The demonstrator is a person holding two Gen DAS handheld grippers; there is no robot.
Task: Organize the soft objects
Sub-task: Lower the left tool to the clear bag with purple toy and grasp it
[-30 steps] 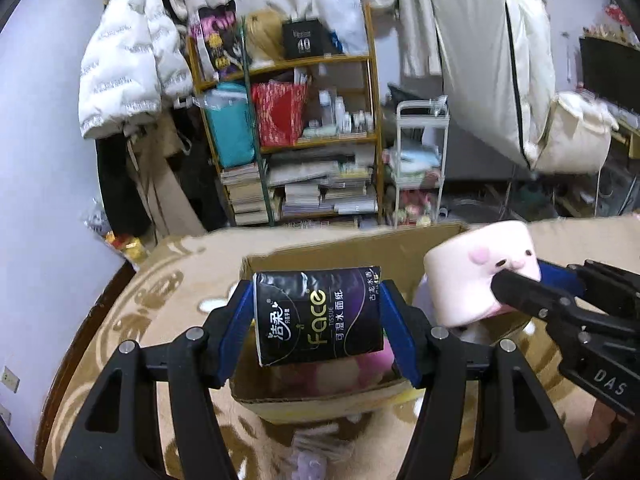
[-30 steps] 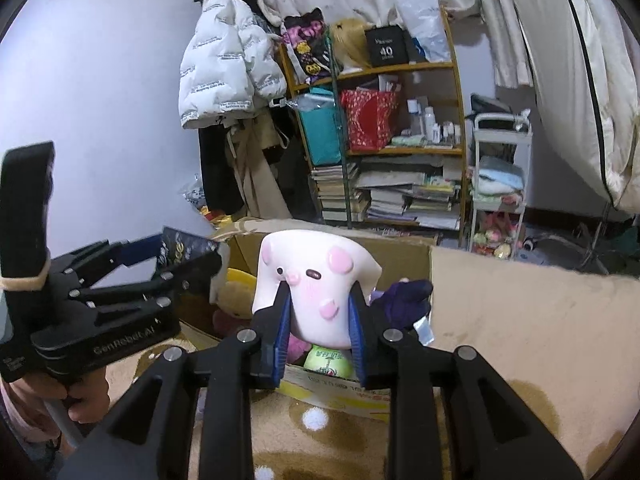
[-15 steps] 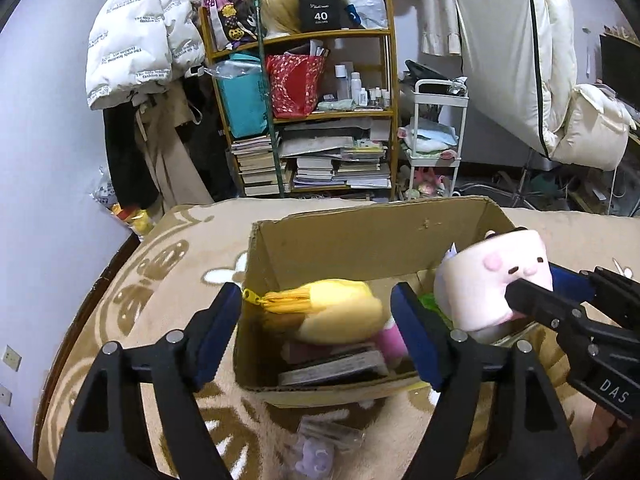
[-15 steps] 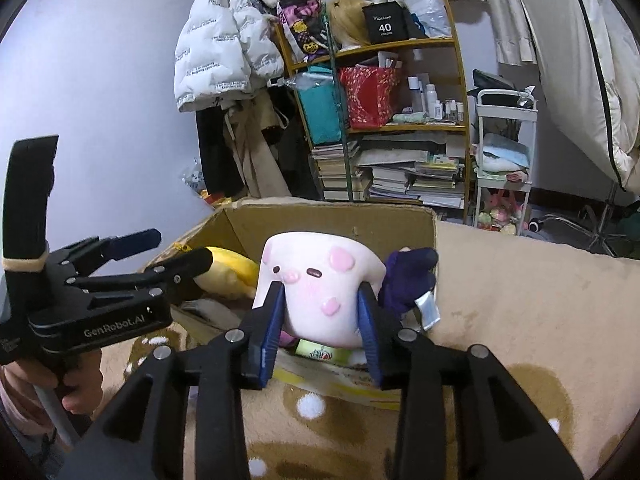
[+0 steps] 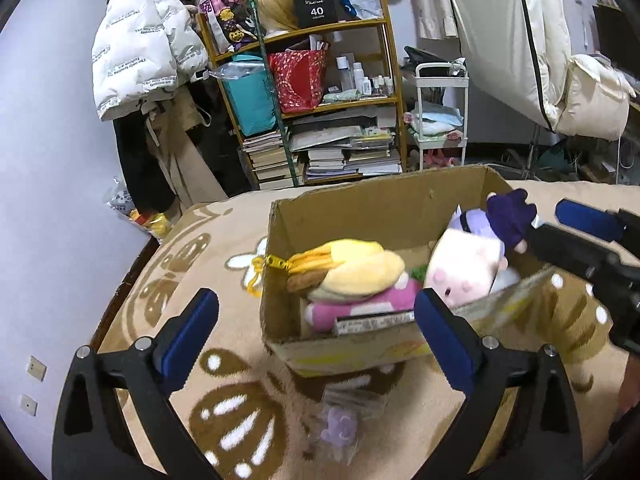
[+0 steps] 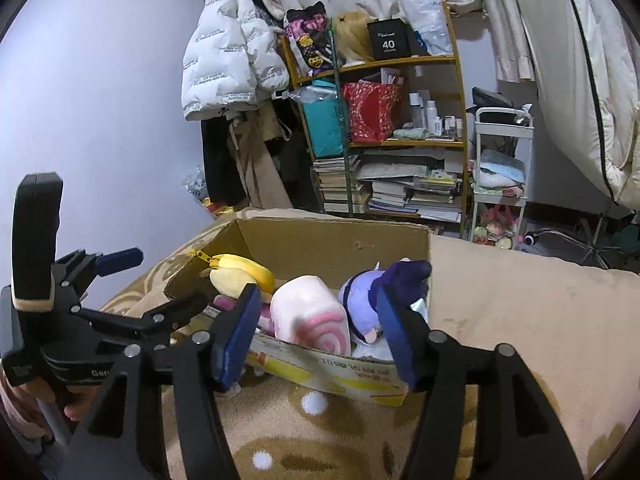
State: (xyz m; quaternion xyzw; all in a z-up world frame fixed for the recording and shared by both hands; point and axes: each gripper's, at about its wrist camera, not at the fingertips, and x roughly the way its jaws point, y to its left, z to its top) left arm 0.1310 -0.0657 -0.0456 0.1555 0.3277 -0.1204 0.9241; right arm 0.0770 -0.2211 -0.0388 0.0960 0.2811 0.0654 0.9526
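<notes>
Both our grippers, left [image 5: 316, 316] and right [image 6: 316, 338], have just been opening and stand spread with nothing between them. The pink plush [image 6: 310, 312] lies in the cardboard box [image 6: 332, 240] by the yellow plush [image 5: 352, 272], which overhangs and may topple if nudged. Patterned tan blanket [image 6: 520, 320]; cluttered shelf [image 6: 400, 144] behind.

Probably a bedroom: bookshelf [image 6: 384, 140], hung jacket [image 6: 228, 60].
</notes>
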